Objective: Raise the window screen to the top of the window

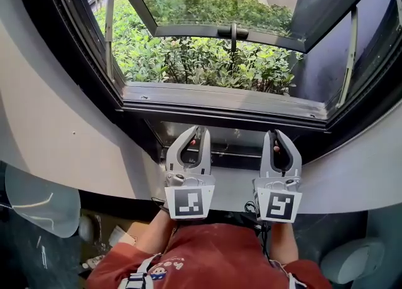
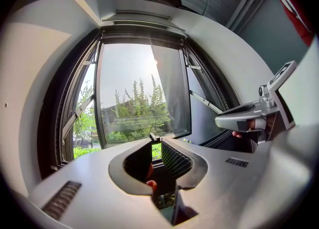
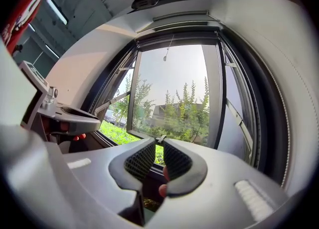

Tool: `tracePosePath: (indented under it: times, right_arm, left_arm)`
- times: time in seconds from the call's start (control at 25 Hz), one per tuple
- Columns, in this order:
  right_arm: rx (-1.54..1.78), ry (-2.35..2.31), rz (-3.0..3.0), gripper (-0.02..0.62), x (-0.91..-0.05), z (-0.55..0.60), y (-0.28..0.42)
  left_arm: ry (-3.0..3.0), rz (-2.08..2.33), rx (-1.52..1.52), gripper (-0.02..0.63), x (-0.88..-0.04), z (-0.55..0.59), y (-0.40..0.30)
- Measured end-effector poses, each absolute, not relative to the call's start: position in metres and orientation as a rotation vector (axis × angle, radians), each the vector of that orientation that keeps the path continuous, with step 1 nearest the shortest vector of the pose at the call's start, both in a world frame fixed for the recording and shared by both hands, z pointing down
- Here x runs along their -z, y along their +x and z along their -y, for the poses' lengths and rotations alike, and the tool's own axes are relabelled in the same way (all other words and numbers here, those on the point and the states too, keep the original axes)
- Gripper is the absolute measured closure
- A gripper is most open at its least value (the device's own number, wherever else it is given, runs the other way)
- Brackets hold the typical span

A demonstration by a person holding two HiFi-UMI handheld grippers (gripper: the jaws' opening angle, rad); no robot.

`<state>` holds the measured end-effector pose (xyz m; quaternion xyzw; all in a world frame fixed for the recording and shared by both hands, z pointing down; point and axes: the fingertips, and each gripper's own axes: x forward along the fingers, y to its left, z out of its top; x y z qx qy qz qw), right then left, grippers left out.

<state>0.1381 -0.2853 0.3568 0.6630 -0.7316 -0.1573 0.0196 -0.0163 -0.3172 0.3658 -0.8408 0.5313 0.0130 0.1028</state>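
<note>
The window frame's (image 1: 226, 107) glass sash (image 1: 213, 5) is swung outward over green shrubs. Below the frame is a dark recess with a thin dark bar (image 1: 235, 151) running across it, apparently the screen's bottom rail; I cannot make out any mesh. Both grippers reach level into this recess, side by side. My left gripper (image 1: 198, 130) (image 2: 155, 142) and right gripper (image 1: 276, 133) (image 3: 159, 142) each show a narrow gap at the tips with greenery visible through it. Nothing shows pressed between the pads.
The sash handle (image 1: 232, 32) hangs at the middle of the open pane, with stay arms (image 1: 347, 61) at both sides. A white curved ledge (image 1: 358, 181) wraps the window's lower edge. A thin cord (image 3: 167, 49) dangles from the top of the frame.
</note>
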Motion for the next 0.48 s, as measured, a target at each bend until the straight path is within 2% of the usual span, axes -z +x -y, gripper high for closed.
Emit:
tracePosePath:
  times: [0.12, 0.2, 0.48]
  right_arm:
    - [0.489, 2.061, 2.285, 0.581, -0.3562, 0.2845, 0.1367]
    - [0.494, 2.065, 2.297, 0.584, -0.355, 0.2838, 0.1359]
    - [0.528, 2.087, 2.305, 0.584, -0.3483, 0.2829, 0.1334]
  left_arm:
    - [-2.485, -1.579, -0.056, 0.581, -0.3649, 0.3177, -0.0183]
    - [-2.493, -1.573, -0.07, 0.601, -0.3643, 0.3172, -0.0187]
    - [-2.497, -1.579, -0.094, 0.601, -0.3636, 0.3174, -0.0194]
